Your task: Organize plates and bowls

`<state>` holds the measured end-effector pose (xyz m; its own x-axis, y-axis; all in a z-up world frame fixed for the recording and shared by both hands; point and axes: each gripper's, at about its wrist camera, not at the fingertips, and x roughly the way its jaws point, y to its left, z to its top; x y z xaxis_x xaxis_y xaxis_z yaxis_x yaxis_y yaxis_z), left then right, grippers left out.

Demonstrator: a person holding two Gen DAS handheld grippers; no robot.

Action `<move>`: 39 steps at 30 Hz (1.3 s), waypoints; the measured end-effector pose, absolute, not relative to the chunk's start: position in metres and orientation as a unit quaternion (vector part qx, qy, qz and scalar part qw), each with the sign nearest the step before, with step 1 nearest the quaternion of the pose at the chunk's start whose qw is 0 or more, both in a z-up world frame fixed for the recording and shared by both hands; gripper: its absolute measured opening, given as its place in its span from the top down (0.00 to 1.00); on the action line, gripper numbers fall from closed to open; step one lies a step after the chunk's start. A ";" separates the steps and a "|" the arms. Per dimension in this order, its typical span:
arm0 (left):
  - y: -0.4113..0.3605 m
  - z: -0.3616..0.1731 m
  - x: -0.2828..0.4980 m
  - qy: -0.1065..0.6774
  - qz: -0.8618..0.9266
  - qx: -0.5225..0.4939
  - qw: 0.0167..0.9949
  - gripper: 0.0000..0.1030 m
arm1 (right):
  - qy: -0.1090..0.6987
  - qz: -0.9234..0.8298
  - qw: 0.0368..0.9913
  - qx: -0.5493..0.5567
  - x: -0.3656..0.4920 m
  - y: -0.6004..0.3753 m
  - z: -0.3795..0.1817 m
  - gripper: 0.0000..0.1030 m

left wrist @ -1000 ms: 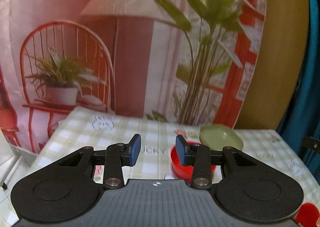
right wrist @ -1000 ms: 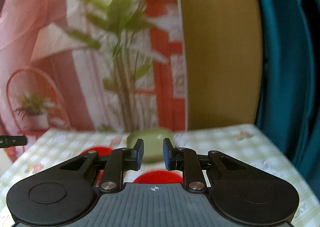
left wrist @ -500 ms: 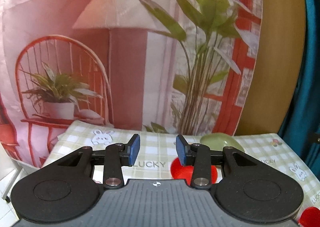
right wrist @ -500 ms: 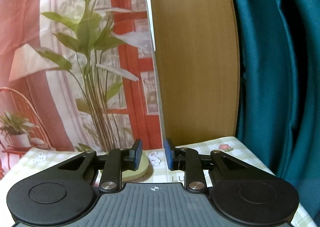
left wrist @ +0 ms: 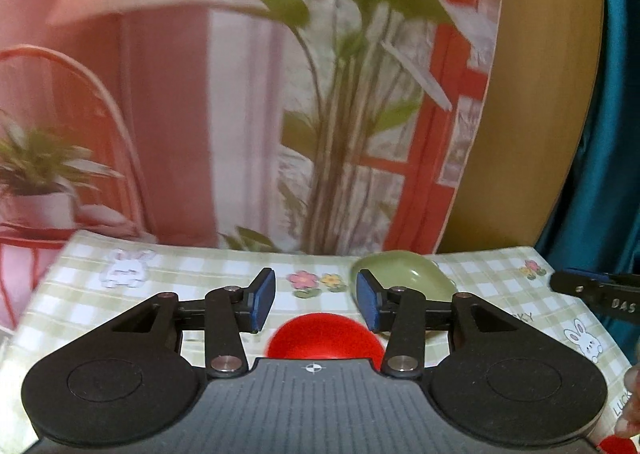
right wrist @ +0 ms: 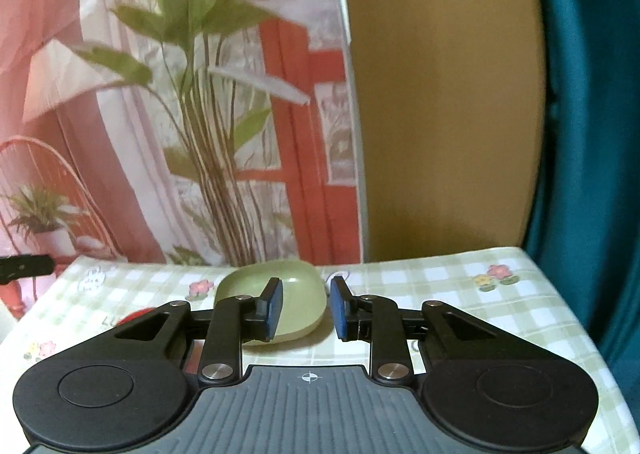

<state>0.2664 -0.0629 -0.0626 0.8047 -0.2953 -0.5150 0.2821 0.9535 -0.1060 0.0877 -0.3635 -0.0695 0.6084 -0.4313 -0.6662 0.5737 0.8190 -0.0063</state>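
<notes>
The surface (left wrist: 208, 274) is covered in a pale green and white check printed with white rabbits and pink and yellow flowers. A pale green dish (right wrist: 298, 294) and a bright red bowl (left wrist: 324, 338) are seen. Blue pads (left wrist: 264, 302) are carried on black jaws. A teal curtain (right wrist: 592, 134) is seen at the right

The left claw (left wrist: 316, 304) is held level with its jaws spread apart and nothing between them. The right claw (right wrist: 306, 308) is likewise parted and unloaded.
</notes>
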 end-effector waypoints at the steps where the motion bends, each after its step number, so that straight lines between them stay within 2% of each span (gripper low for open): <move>1: -0.068 -0.066 0.273 0.279 -0.156 -0.012 0.948 0.54 | 0.348 -0.278 0.889 0.106 0.093 -0.368 -0.074 0.76; 18: -0.143 -0.138 0.384 0.377 -0.166 0.004 0.911 0.54 | 0.436 -0.240 0.859 0.121 0.156 -0.450 -0.153 0.75; 35: -0.157 -0.176 0.428 0.443 -0.143 0.010 0.885 0.54 | 0.488 -0.225 0.830 0.148 0.191 -0.474 -0.215 0.75; 39: -0.159 -0.185 0.433 0.463 -0.140 0.007 0.875 0.55 | 0.498 -0.222 0.824 0.152 0.194 -0.475 -0.223 0.79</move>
